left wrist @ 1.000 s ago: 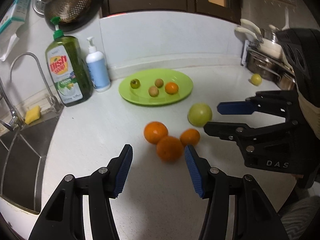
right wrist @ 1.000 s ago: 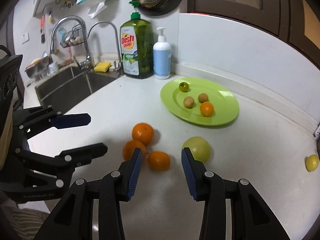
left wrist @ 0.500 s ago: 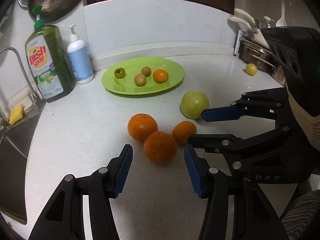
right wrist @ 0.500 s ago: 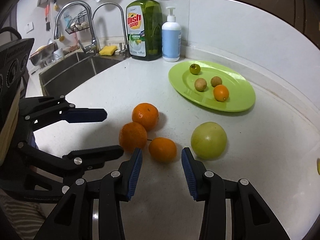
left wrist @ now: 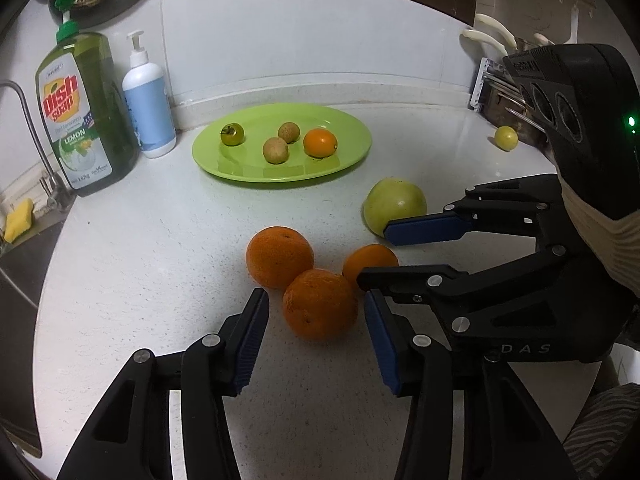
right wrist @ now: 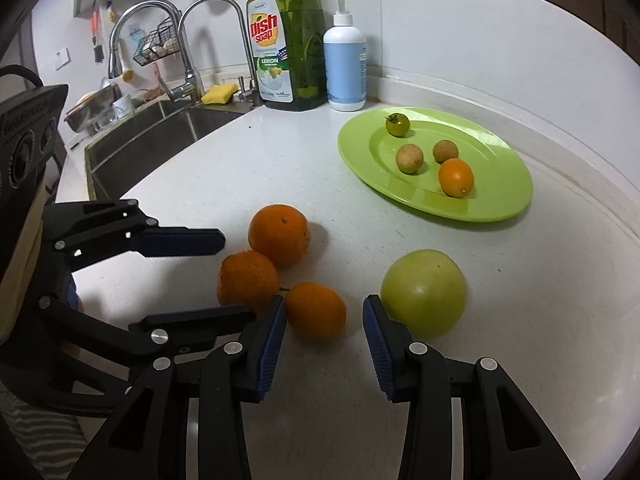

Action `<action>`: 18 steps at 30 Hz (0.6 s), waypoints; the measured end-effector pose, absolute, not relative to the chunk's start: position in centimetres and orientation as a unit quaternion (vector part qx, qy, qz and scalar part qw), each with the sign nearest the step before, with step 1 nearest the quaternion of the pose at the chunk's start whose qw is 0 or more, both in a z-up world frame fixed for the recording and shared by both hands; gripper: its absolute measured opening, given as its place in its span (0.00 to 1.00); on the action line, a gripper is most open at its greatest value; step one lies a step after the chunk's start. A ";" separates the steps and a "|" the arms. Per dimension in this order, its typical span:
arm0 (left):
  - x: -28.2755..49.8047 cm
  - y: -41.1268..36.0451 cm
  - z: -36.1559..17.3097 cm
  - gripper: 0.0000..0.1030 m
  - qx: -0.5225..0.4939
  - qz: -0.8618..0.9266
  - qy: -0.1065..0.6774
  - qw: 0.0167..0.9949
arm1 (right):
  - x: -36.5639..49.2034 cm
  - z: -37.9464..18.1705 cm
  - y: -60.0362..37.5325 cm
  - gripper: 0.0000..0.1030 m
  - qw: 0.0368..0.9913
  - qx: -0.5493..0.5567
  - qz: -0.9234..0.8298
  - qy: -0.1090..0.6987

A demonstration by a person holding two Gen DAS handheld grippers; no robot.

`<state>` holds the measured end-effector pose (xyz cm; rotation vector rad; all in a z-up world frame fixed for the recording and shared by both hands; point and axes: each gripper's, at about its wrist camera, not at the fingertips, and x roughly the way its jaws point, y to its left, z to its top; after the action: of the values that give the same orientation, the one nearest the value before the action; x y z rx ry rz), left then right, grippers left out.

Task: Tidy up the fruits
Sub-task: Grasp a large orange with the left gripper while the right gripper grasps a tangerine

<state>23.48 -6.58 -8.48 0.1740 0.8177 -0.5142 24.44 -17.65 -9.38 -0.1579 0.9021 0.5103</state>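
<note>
While both grippers are hanging low over it, the speckled white stone tabletop (left wrist: 132,264) is carrying everything, curving back to a pale wall. At its left edge a rectangular stainless-steel sink (right wrist: 160,136) is sitting under two curved chrome taps, with a yellow sponge (right wrist: 219,93) lying on its rim. Beside the sink a tall green plastic bottle of dish soap (right wrist: 286,44) is standing upright, touching a smaller white and pale-blue pump bottle (right wrist: 345,56).

The glossy lime-green oval plate (left wrist: 344,156) is lying near those bottles and is holding four small fruits: a smooth orange oval one (left wrist: 320,143), two rough tan round ones (left wrist: 275,150) and a dark green one with a stem (left wrist: 232,134).

Off the plate, a big smooth pale-green round fruit (right wrist: 424,292) is resting on the tabletop near three dimpled oranges, which are clustering close together. The left gripper (left wrist: 316,320) is closing its black, blue-padded fingers around the nearest dimpled orange (left wrist: 320,304), with gaps showing on both sides, so the pads are not pressing yet. The right gripper (right wrist: 324,334) is holding its fingers fairly narrow and apart, with the smallest orange (right wrist: 316,310) sitting between the tips, untouched as far as can be seen. The third orange (left wrist: 279,257) is lying just behind. A tiny yellow-green fruit (left wrist: 506,137) is sitting well apart, by a metal rack.
</note>
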 end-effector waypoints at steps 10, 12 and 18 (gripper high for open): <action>23.8 -6.6 -9.1 0.39 0.065 -0.247 0.406 0.878 | 25.4 -10.3 -17.5 0.33 0.849 -0.050 0.257 0.458; 23.8 -6.6 -9.0 0.39 0.062 -0.244 0.407 0.878 | 25.2 -10.3 -17.5 0.33 0.851 -0.047 0.251 0.458; 22.9 -6.3 -8.2 0.39 0.059 -0.234 0.402 0.883 | 24.3 -9.8 -17.7 0.33 0.860 -0.033 0.235 0.452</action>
<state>22.94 -6.31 -8.21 0.1223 0.8379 -0.4882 24.33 -17.70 -9.79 -0.0695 0.9479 0.4939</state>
